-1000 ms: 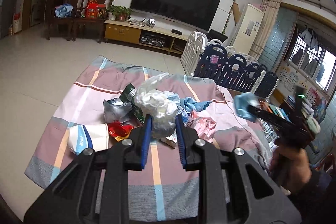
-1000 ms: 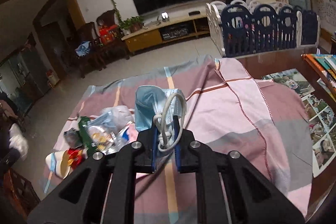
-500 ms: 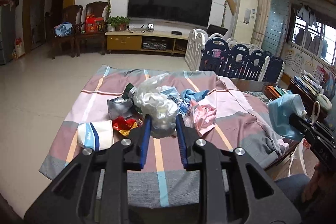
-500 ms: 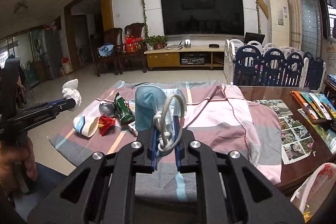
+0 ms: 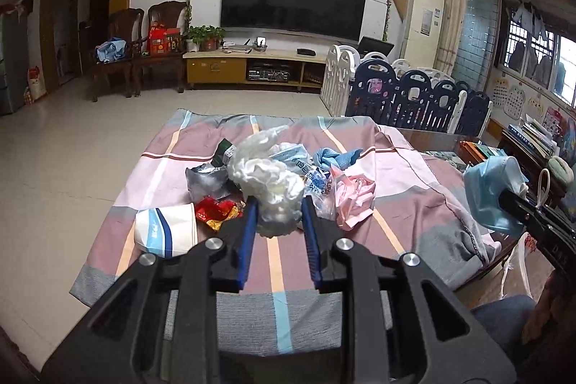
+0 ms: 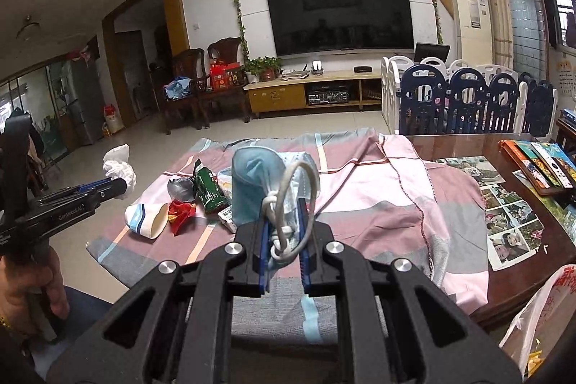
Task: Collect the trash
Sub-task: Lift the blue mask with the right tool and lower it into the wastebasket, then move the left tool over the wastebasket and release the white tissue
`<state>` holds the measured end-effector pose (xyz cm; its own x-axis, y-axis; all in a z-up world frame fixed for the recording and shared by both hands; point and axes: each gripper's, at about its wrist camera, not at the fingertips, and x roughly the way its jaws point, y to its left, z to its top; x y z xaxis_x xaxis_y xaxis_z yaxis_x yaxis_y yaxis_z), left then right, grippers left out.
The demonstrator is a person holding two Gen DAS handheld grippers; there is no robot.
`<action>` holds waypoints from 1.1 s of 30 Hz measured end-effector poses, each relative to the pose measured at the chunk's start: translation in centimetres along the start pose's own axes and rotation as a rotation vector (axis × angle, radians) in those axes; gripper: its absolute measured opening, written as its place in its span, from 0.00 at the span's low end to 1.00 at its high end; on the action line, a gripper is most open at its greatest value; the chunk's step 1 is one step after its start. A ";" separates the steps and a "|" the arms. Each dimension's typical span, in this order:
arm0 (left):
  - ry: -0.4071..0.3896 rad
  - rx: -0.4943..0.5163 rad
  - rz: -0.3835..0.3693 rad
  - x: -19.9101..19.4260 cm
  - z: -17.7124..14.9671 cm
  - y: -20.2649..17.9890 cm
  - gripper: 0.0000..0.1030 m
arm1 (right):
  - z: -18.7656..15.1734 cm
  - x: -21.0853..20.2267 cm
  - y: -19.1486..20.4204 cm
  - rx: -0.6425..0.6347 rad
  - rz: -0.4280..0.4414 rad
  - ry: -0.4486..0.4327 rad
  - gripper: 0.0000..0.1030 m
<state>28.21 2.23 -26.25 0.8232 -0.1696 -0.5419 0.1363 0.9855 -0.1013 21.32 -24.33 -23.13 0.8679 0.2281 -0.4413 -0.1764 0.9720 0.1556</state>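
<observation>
My right hand-held gripper point(image 6: 282, 233) pinches the blue face mask point(image 6: 257, 184) above the desk point(image 6: 518, 279); my left hand-held gripper point(image 5: 277, 215) clamps a white tissue wad point(image 5: 273, 189). Near the mask, the plastic bag point(image 6: 540, 322) hangs limp; either piece could miss its mouth.

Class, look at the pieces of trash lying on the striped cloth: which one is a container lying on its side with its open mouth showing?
The white paper cup with blue stripes, at the heap's near left edge; the rest are crumpled wrappers and bags.
</observation>
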 end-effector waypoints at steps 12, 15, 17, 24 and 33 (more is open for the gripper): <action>-0.001 0.000 -0.001 -0.1 -0.1 -0.5 0.26 | 0.6 -5.3 -5.1 0.130 -0.049 -0.105 0.14; -0.004 0.008 -0.006 -0.1 -0.1 -0.7 0.26 | -0.2 -8.5 -8.9 0.118 -0.197 -0.130 0.14; -0.004 0.013 -0.007 -0.1 -0.2 -0.8 0.26 | -1.3 -10.4 -11.8 0.115 -0.301 -0.125 0.14; 0.002 0.027 -0.004 0.1 -0.2 -1.3 0.26 | -9.4 -14.4 -24.8 0.303 -0.604 0.052 0.51; 0.156 0.101 -0.212 1.8 0.0 -11.1 0.23 | -11.8 -21.2 -27.4 0.540 -0.673 -0.083 0.78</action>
<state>28.17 -8.98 -26.12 0.6765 -0.3636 -0.6404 0.3570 0.9225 -0.1467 2.23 -55.10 -28.44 0.7433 -0.4110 -0.5279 0.6133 0.7338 0.2922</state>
